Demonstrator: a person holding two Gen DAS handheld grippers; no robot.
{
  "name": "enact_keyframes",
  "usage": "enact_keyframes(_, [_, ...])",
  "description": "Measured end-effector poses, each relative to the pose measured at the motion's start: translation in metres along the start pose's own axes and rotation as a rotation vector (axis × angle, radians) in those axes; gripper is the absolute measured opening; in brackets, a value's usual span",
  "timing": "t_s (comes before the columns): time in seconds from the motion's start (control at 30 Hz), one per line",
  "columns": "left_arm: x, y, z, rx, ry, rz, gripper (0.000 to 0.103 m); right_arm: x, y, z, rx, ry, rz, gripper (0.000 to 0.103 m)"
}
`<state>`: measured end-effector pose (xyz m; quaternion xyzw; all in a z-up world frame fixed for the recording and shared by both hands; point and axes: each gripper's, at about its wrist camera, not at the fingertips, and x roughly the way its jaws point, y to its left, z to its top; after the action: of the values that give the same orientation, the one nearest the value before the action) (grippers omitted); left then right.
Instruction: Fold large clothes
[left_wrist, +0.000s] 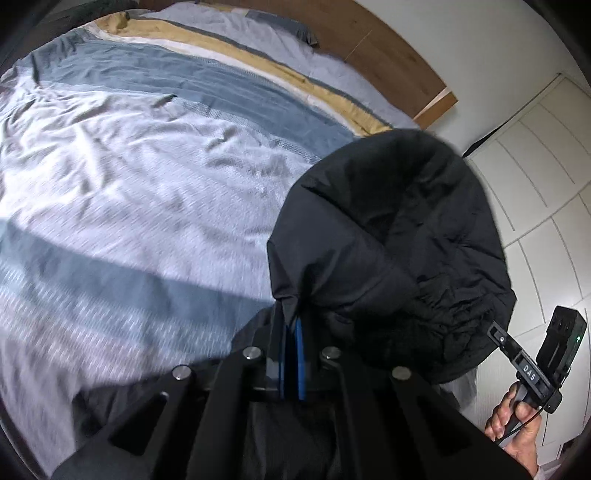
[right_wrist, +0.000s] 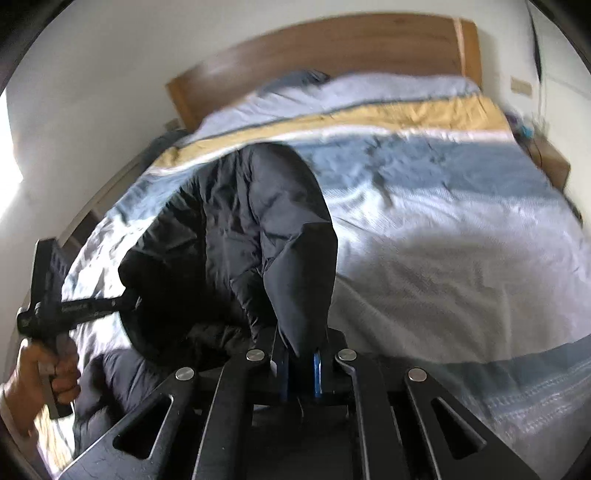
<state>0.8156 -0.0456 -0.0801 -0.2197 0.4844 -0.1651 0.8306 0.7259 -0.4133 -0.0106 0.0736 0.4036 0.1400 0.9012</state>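
A black padded jacket (left_wrist: 391, 251) hangs lifted over the bed, held between both grippers. My left gripper (left_wrist: 291, 332) is shut on an edge of the jacket, its blue pads pinching the cloth. In the right wrist view the same jacket (right_wrist: 236, 229) drapes in bulky folds, and my right gripper (right_wrist: 301, 354) is shut on another edge of it. The right gripper (left_wrist: 517, 354) shows at the lower right of the left wrist view, in a hand (left_wrist: 513, 421). The left gripper (right_wrist: 66, 306) appears at the left of the right wrist view, its fingertips hidden in the cloth.
Under the jacket lies a bed (left_wrist: 129, 177) with a striped cover in pale grey, blue, white and mustard. A wooden headboard (right_wrist: 332, 48) stands at its far end. White panelled doors (left_wrist: 546, 177) are close on the right. A small wooden bedside unit (right_wrist: 550, 162) stands by the bed.
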Motion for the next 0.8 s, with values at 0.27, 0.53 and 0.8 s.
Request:
enact_keyframes(0.27, [-0.066,0.017,-0.090,0.035,0.048,0.010,0.003,-0.067,0.033,-0.073,-0.098,-0.011,0.045,0.009])
enact_keyframes(0.53, [-0.089,0.045,-0.161,0.058,0.125,0.147,0.004,-0.076,0.013,-0.153,-0.063,0.128,-0.031,0.024])
enact_keyframes(0.8, [-0.135,0.046,-0.170,0.050,0.085,0.170,0.005,-0.113,-0.005,-0.175,-0.001,0.155,-0.078,0.045])
